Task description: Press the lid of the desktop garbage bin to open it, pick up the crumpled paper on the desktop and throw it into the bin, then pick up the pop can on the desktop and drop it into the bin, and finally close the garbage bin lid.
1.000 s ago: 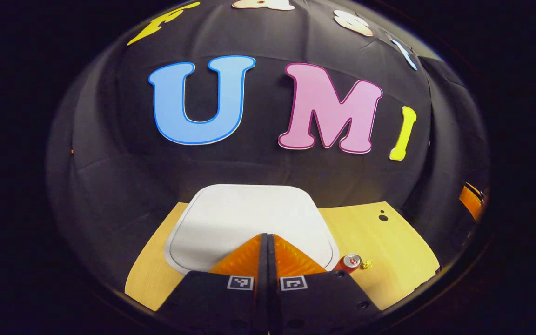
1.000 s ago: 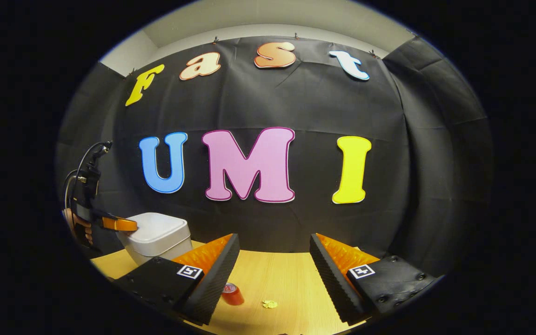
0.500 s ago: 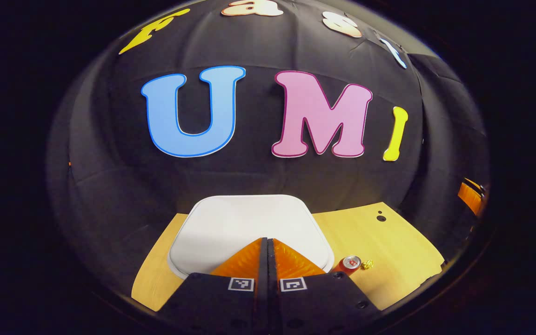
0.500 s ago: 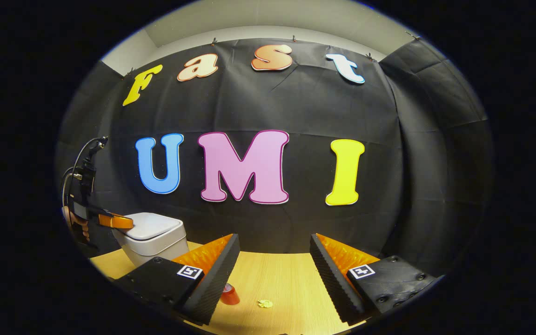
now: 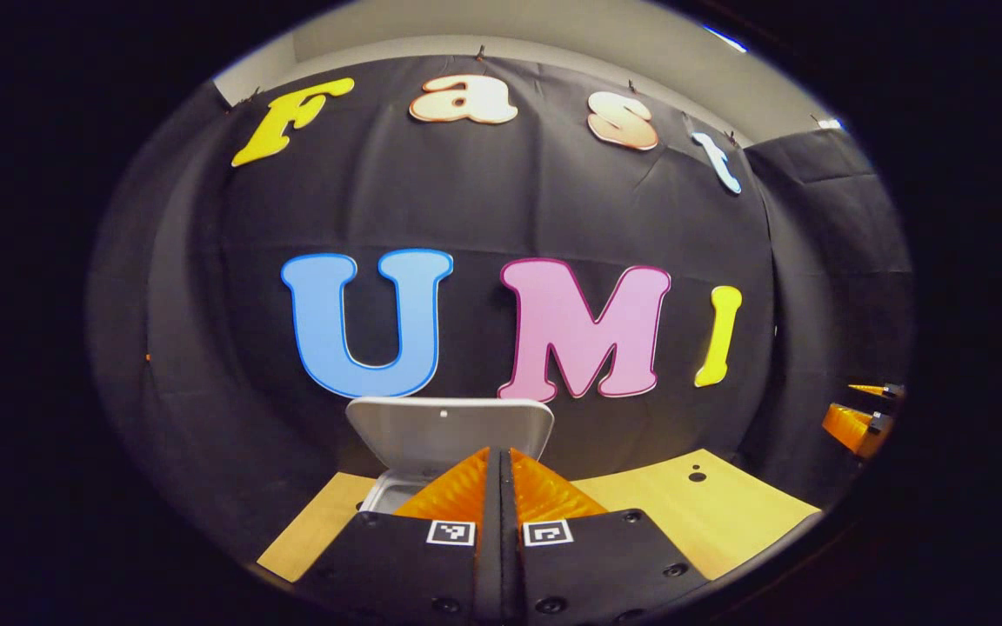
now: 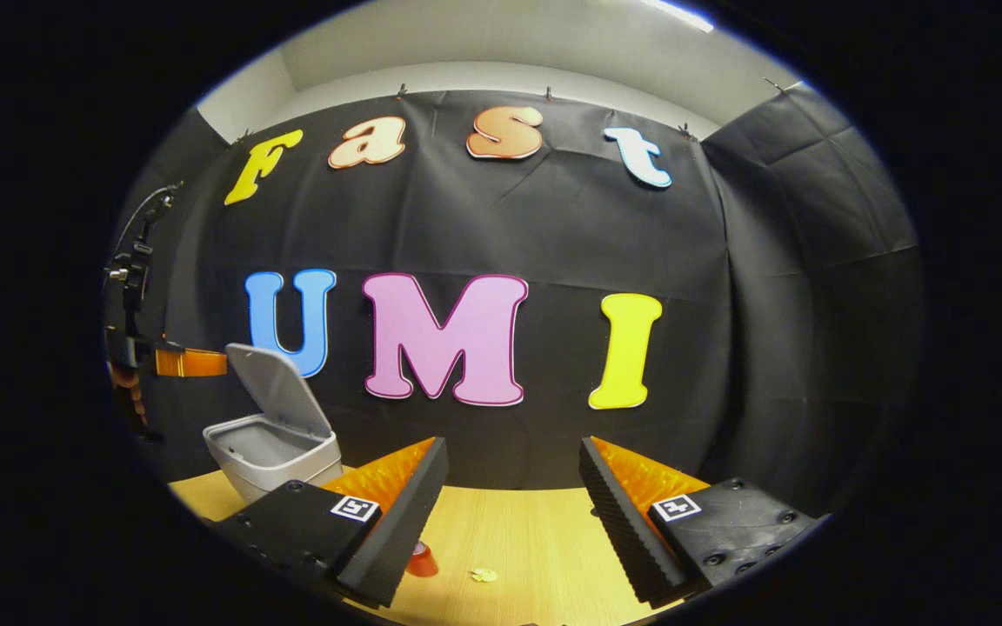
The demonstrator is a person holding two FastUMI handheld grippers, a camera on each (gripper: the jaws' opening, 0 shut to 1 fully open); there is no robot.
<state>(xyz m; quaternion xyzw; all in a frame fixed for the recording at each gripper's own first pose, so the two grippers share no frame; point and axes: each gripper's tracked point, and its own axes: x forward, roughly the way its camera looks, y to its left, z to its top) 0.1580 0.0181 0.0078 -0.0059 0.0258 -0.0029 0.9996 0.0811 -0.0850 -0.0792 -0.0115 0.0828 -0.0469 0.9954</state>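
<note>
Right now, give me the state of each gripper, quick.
Left gripper: shut, holding nothing, above the open garbage bin.
Right gripper: open, empty, over the table.

bin [image 6: 279,452]: smooth matt grey plastic, its raised lid [image 6: 279,387] the same. bench [image 6: 518,539]: pale wood-grain surface, low sheen. pop can [image 6: 418,561]: glossy red, metal look. crumpled paper [image 6: 484,575]: creased, yellowish, matt. booth wall [image 6: 779,287]: matt black cloth, wrinkled.
</note>
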